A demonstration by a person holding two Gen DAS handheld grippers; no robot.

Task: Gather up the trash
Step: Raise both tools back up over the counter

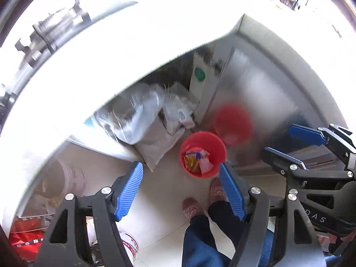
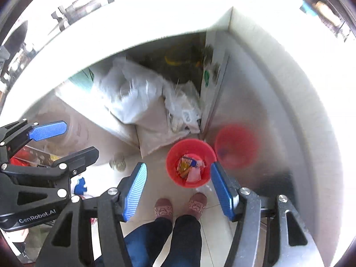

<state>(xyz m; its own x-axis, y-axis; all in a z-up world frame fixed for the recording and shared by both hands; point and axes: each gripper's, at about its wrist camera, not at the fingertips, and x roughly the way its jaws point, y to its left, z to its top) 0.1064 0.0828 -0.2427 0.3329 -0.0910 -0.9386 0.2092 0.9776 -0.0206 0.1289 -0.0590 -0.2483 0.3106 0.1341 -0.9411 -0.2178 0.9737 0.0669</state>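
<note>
Both grippers point steeply down over the tiled floor, and the red bucket point(image 1: 203, 154) sits well below them, just ahead of the person's slippers point(image 2: 163, 209). In it lie crumpled wrappers point(image 2: 189, 166), yellow, blue and white, so the trash in view is already in the bucket.

The left gripper point(image 1: 181, 190) has its blue pads spread with nothing between them; in its own view the bucket lies ahead and slightly toward its right finger. The right gripper point(image 2: 178, 191) is likewise released and empty, and in its view the bucket sits almost centred between the pads, a touch toward the right one. Judging by that, the right hand is the better lined up over the bucket, though neither is near it.

The bucket stands upright, its mouth facing up, beside a steel cabinet door point(image 2: 255, 111) (the red blur there looks like its reflection). White sacks point(image 2: 142, 102) lean under the counter behind it. No loose trash shows clearly on the floor.
</note>
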